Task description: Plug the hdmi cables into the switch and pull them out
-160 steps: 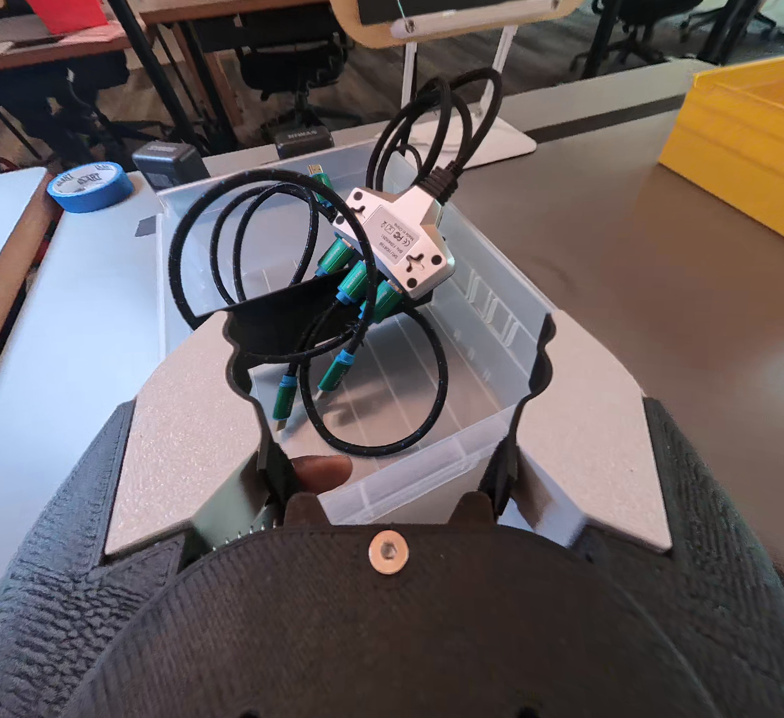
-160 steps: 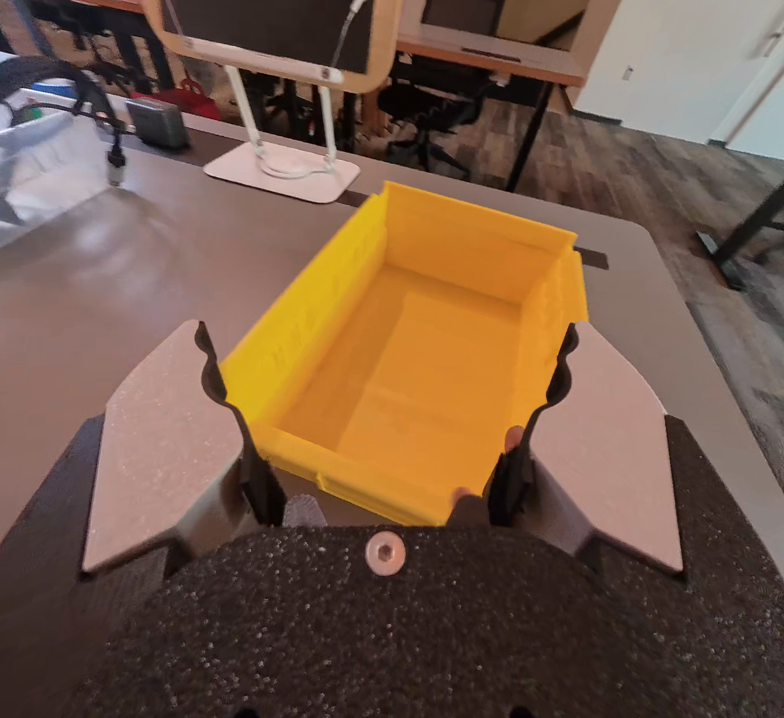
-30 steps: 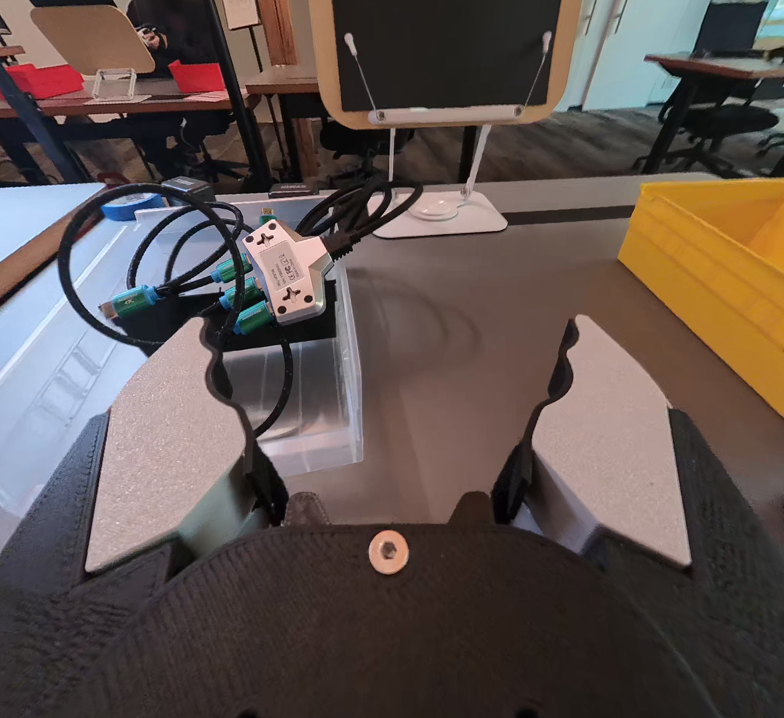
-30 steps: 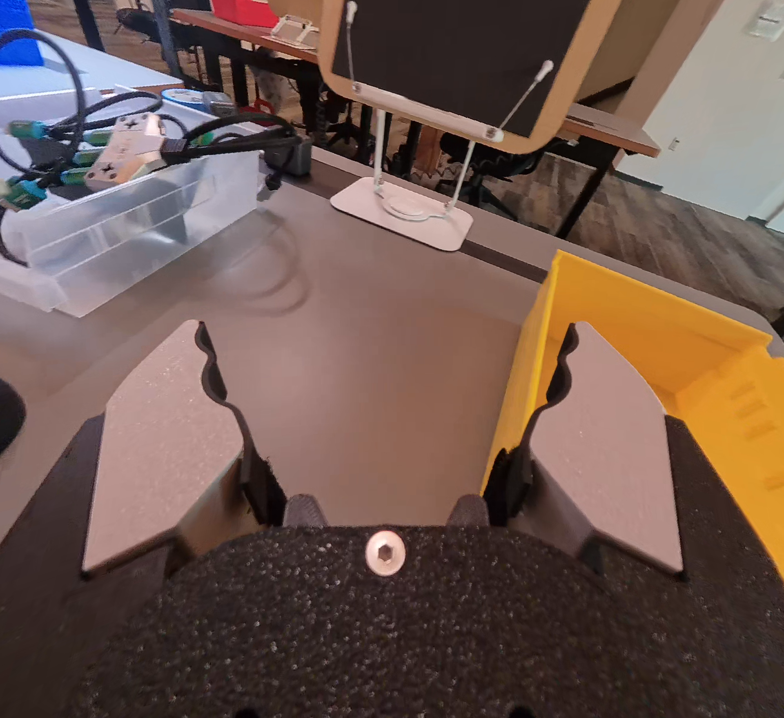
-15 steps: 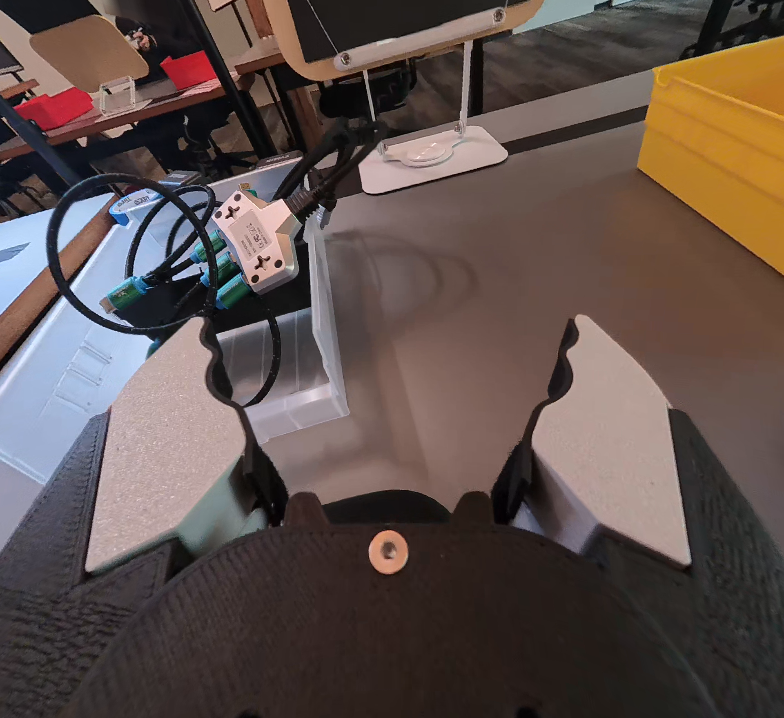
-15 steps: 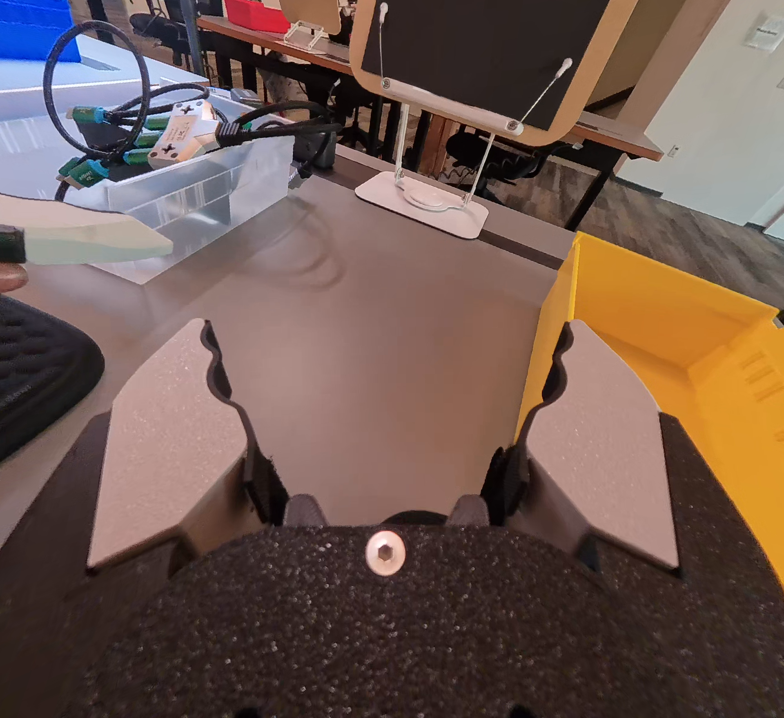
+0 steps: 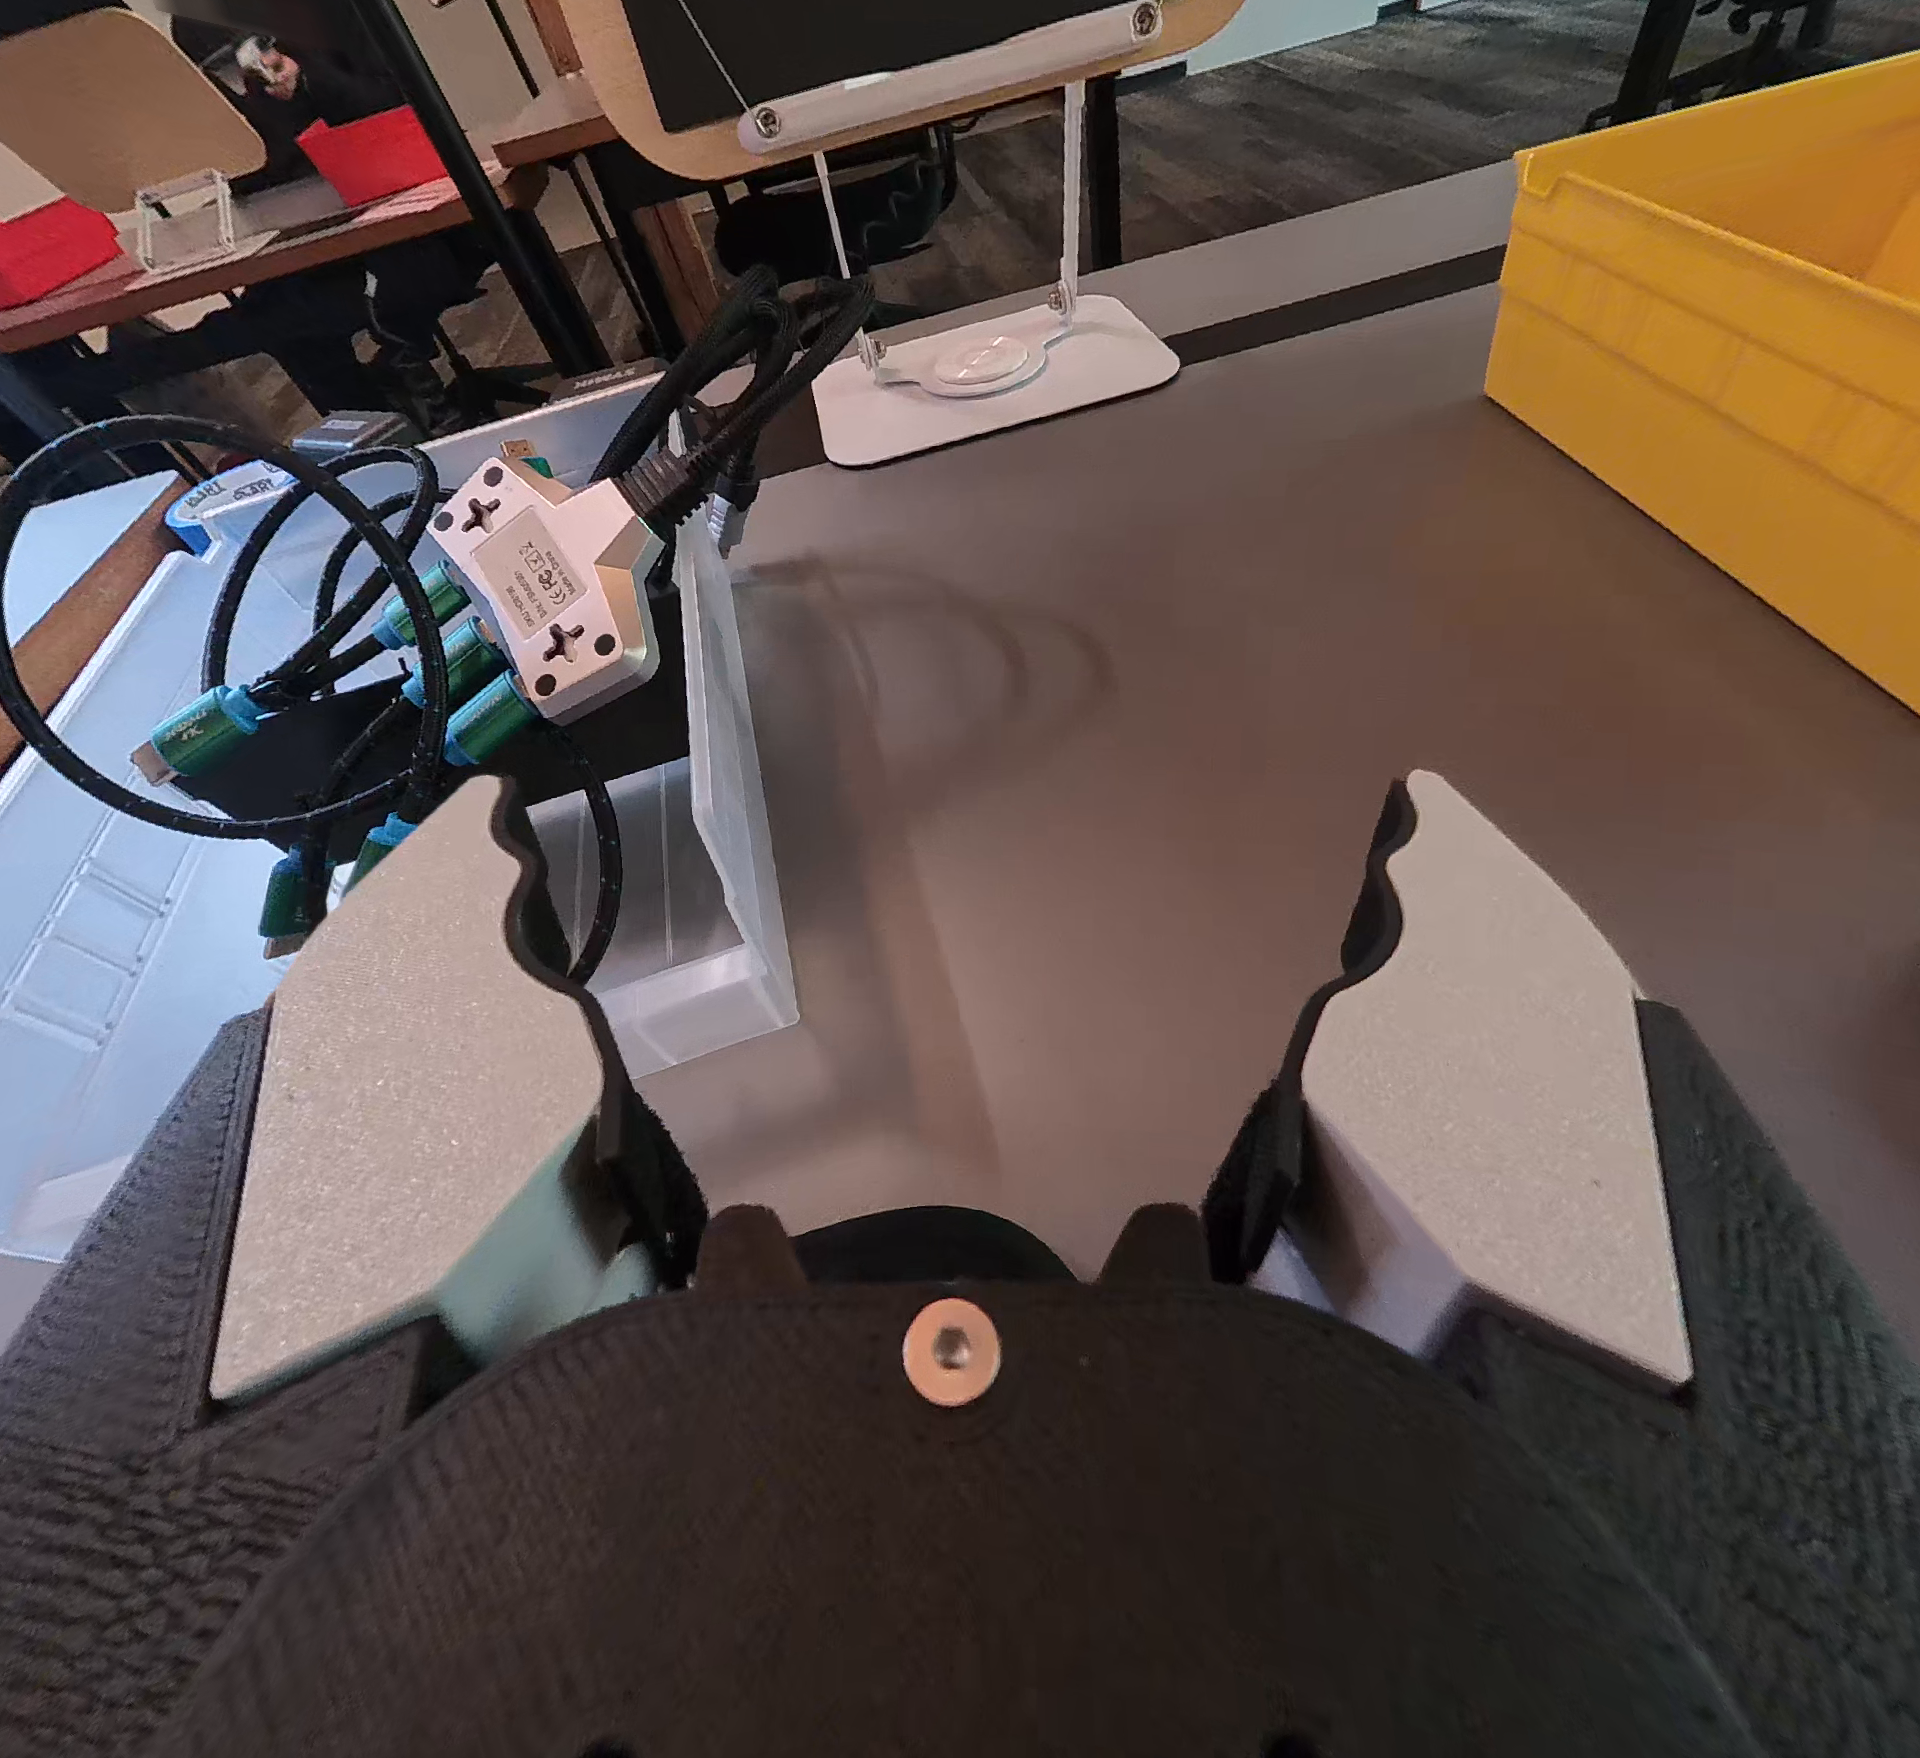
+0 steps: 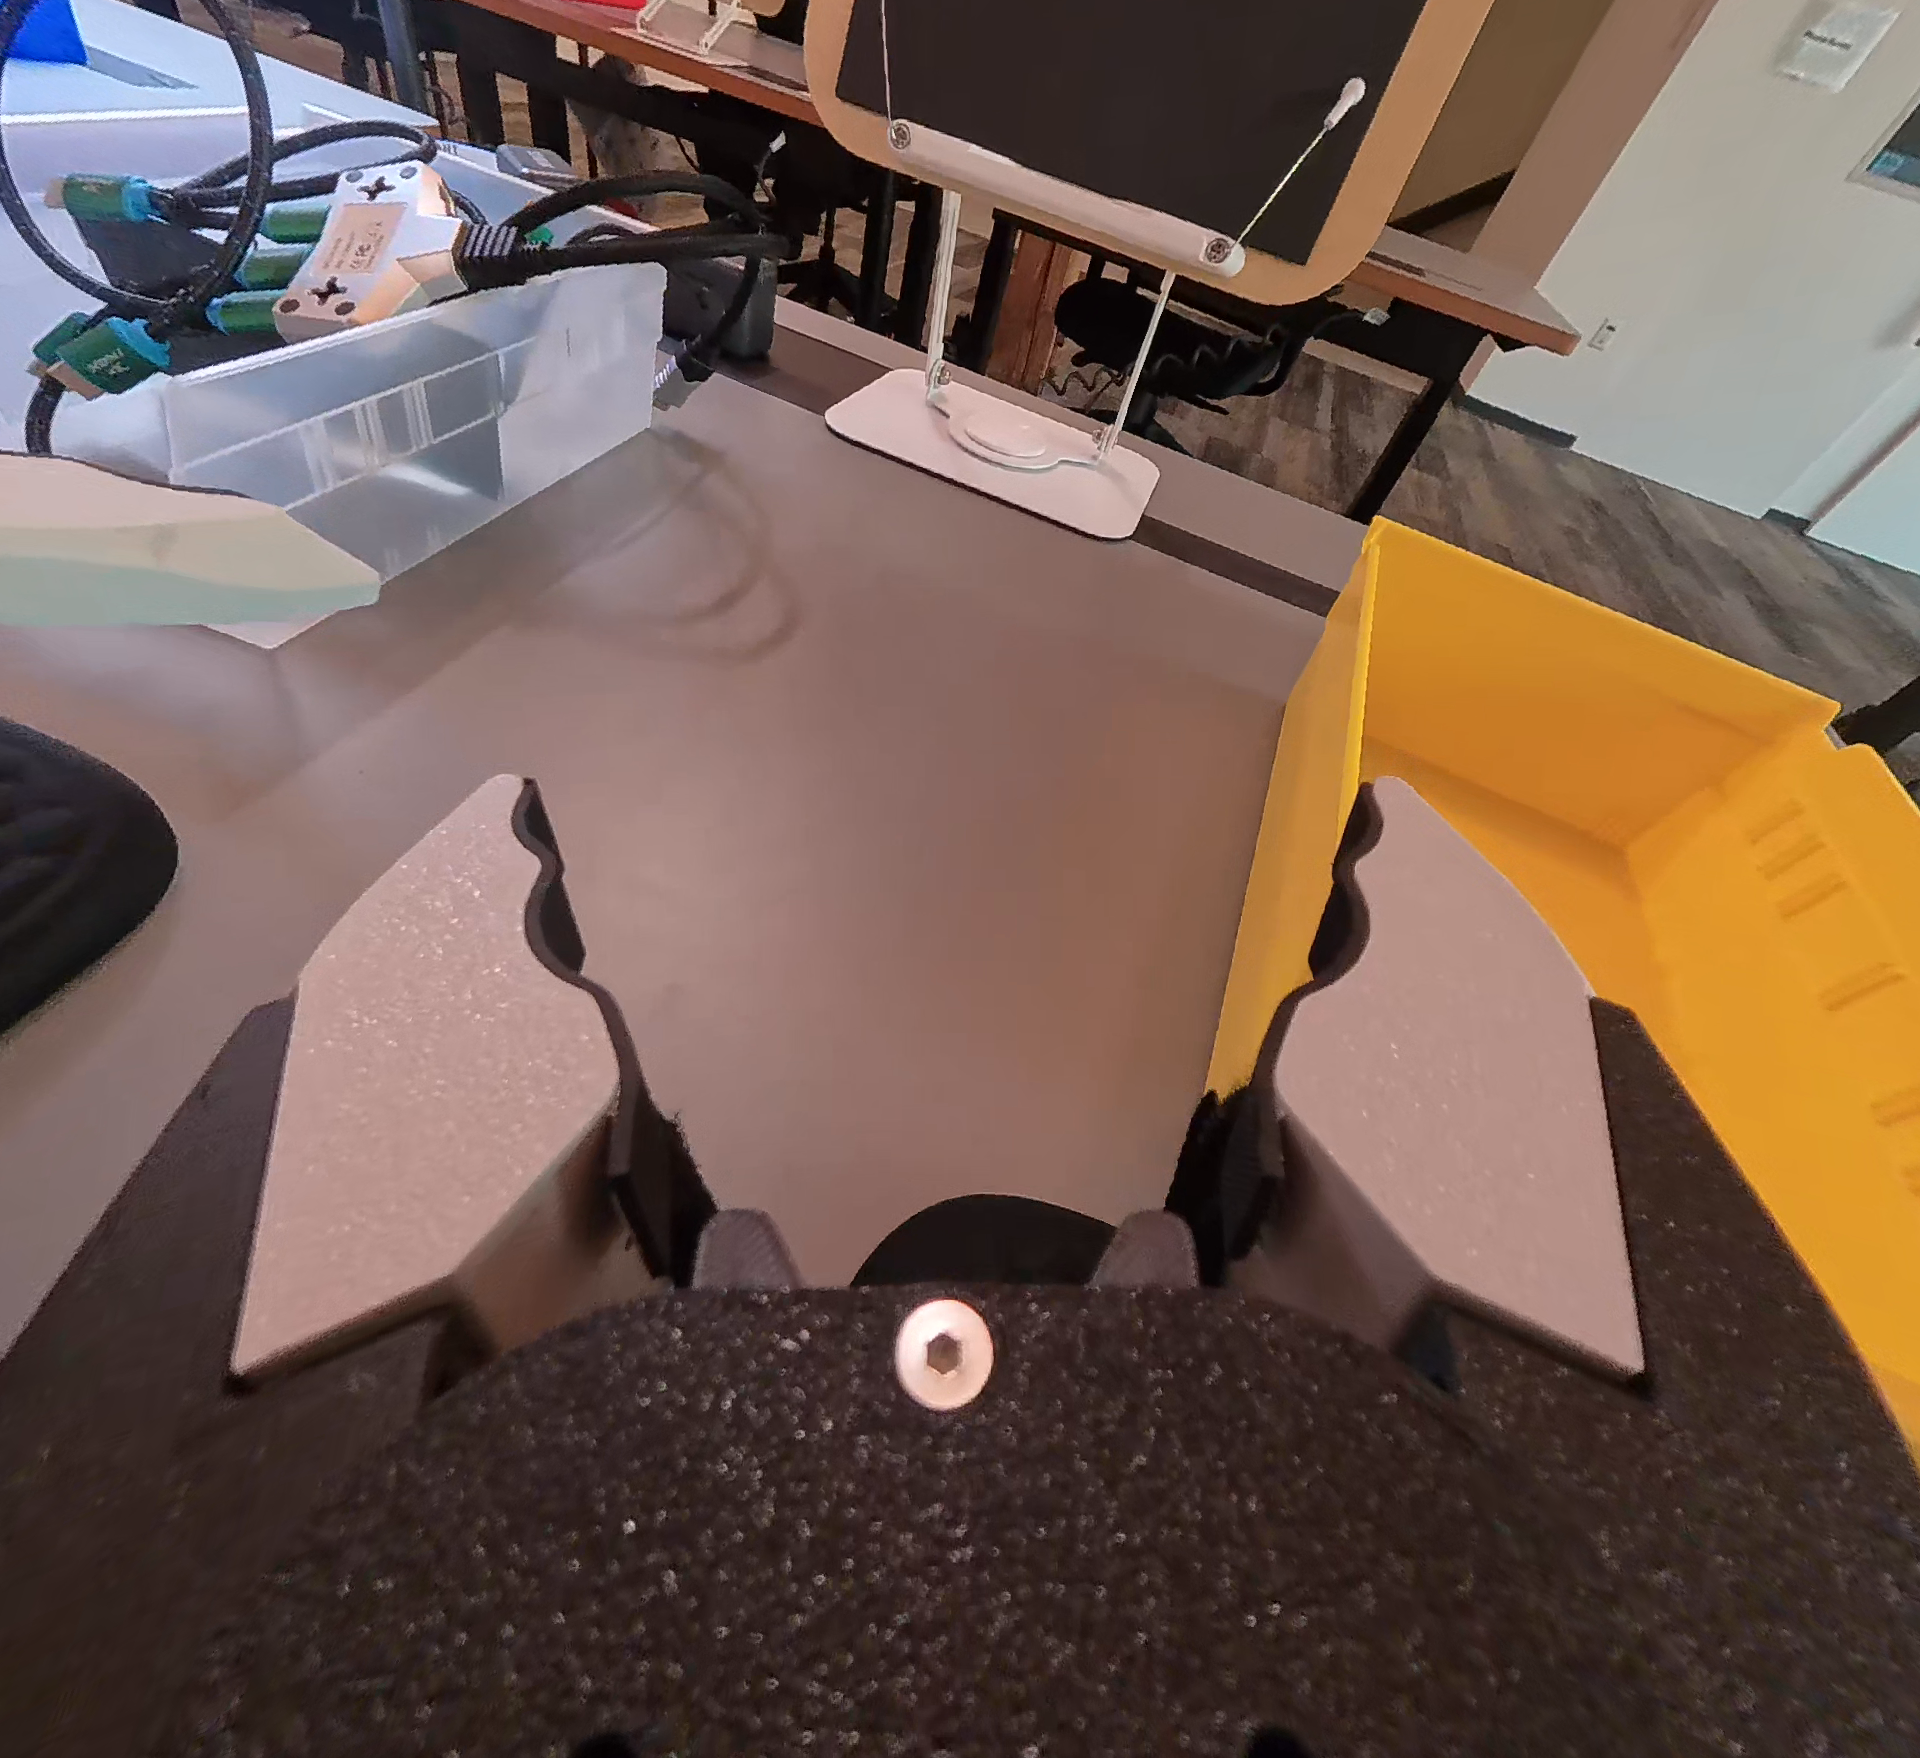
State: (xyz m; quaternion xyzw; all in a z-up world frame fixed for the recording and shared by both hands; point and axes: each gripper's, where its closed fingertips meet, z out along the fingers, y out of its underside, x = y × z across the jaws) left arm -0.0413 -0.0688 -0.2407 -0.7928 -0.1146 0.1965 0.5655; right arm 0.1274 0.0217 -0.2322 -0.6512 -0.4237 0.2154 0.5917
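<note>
A silver HDMI switch (image 7: pixel 545 596) lies bottom-up on top of a clear plastic bin (image 7: pixel 717 773) at the left, with several green-ended HDMI plugs (image 7: pixel 488 721) in its side and black braided cables (image 7: pixel 218 628) looped around it. It also shows in the right wrist view (image 8: pixel 364 254). My left gripper (image 7: pixel 956 835) is open and empty, just right of the bin's near corner. My right gripper (image 8: pixel 940 825) is open and empty over the bare table, beside the yellow bin. A finger of the left gripper (image 8: pixel 177 545) shows at the left of the right wrist view.
A yellow bin (image 7: pixel 1725 378) stands at the right; it also shows in the right wrist view (image 8: pixel 1558 773). A dark board on a white stand (image 7: pixel 997 368) is at the table's far edge. The grey table (image 7: pixel 1143 669) lies between the bins. Blue tape roll (image 7: pixel 223 503) behind the clear bin. The silver HDMI switch (image 7: pixel 545 596) is closer to my left gripper, around 15 cm from its tips; the right tips are 30 cm off. It is also in sight in the right wrist view (image 8: pixel 351 259).
Both grippers have drawn back and swung slightly; the switch and clear bin now sit farther left in the left wrist view. The left gripper's finger came into the right wrist view. Nothing was grasped.
</note>
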